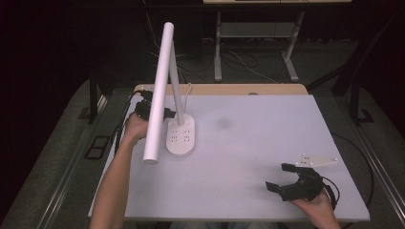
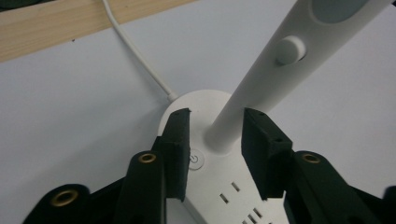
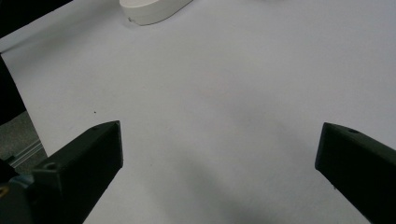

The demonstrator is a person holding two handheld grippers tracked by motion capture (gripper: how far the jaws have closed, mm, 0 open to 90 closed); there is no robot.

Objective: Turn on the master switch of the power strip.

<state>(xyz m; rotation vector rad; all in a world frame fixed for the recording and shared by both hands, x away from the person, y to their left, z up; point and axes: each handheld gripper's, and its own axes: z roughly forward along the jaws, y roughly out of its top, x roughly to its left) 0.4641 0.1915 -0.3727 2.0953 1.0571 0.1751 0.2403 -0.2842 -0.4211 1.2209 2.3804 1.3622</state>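
Left gripper (image 2: 212, 140) straddles the lamp stem (image 2: 233, 116) just above its base (image 2: 205, 163) at table's far-left, jaws part-open, probably not touching yet: centre on stem before closing; right gripper (image 1: 286, 177) idles wide open, empty.

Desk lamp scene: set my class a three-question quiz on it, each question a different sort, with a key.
1. True or false: the left gripper has its fingers on either side of the desk lamp stem, just above the base.
2. Which gripper rests over bare table? A left, B right.
3. Fill in: the base carries a round ____ button beside the stem.

Key: 1 true; 2 B, the right gripper, open; 3 power.
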